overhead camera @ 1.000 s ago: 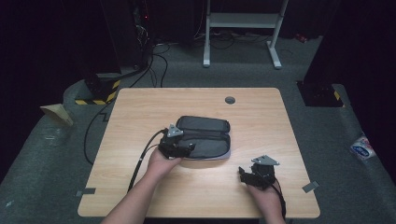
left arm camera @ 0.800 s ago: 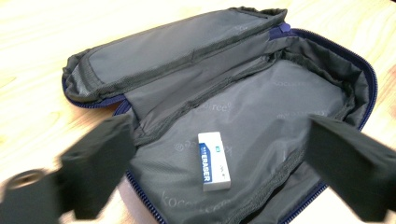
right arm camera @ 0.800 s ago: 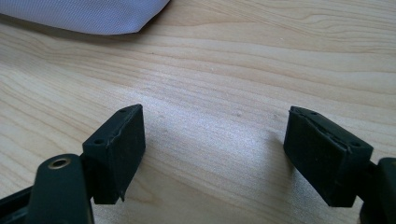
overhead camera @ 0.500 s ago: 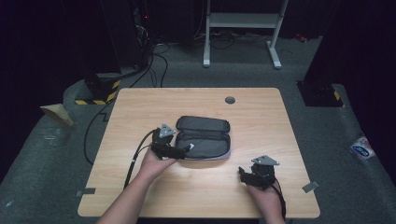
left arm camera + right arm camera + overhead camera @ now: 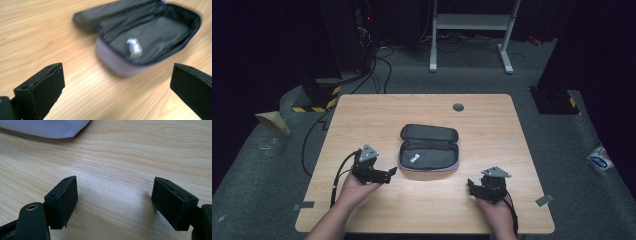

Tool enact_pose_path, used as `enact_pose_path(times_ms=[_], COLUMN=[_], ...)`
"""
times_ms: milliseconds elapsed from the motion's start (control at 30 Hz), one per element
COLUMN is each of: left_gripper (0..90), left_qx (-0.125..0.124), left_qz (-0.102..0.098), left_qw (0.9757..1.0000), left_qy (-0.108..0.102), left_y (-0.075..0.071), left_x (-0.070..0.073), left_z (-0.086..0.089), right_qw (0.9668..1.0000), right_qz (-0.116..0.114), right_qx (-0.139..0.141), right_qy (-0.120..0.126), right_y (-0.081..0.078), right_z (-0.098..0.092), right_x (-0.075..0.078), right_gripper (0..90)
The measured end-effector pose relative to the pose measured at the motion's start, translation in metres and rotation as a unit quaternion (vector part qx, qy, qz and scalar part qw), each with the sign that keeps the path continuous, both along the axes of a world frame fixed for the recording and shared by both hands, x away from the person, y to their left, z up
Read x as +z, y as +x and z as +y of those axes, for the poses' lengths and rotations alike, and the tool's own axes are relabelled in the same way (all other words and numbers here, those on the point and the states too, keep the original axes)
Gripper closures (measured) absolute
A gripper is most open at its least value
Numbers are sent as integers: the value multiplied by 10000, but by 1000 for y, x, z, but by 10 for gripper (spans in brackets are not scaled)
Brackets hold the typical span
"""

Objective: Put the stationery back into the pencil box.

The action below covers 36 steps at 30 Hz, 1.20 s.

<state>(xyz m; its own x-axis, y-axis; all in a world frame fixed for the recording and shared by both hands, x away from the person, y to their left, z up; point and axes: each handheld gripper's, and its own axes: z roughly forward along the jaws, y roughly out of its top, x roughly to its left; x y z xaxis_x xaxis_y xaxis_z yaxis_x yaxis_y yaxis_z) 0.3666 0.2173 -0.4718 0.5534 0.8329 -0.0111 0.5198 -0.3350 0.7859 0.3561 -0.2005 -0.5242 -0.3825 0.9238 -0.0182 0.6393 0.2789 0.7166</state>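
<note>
Two grippers rest low over a pale wooden worktop [image 5: 362, 115], each held in one of the person's hands, and neither holds anything. At the middle of the worktop lies a dark zip case [image 5: 429, 148], unzipped and folded open, its lid lying flat on the far side and its grey-lined tray toward the person; a small white tag [image 5: 414, 159] sits inside the tray. The left gripper [image 5: 388, 173] is just beside the near left corner of the case, pointing toward it but apart from it, jaws spread wide. In the left gripper view the two black jaws stand far apart at the bottom corners, with the open case [image 5: 150, 37] ahead between them, blurred, and the white tag [image 5: 134, 47] on its lining. The right gripper [image 5: 473, 188] lies near the front edge, to the right of the case and clear of it, its jaws also apart. In the right gripper view the jaws frame bare wood grain [image 5: 112, 157], and a corner of the case's light grey outer fabric [image 5: 50, 127] shows at the top left. A round dark grommet [image 5: 458, 107] is set in the worktop near its far edge.
</note>
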Motion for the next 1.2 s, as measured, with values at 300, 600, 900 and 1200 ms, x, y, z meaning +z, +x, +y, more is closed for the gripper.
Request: enact_pose_path(times_ms=[300, 600, 900, 1200], left_gripper=[55, 146, 142, 143], left_qx=[402, 14, 24, 21], left_qz=[246, 261, 298, 297], left_qw=[9985, 9992, 9992, 9992], left_qy=[274, 306, 258, 269], left_y=[-23, -34, -31, -31], left_x=[-43, -57, -57, -57], left_z=[44, 52, 52, 52], right_qw=[10000, 10000, 10000, 10000], right_qz=[-4, -13, -15, -14], right_qx=[-6, -11, -11, -10], right_qy=[-5, -1, -3, 0], right_y=[0, 0, 0, 0], right_z=[0, 0, 0, 0], right_x=[0, 0, 0, 0], right_gripper=[211, 213, 214, 214])
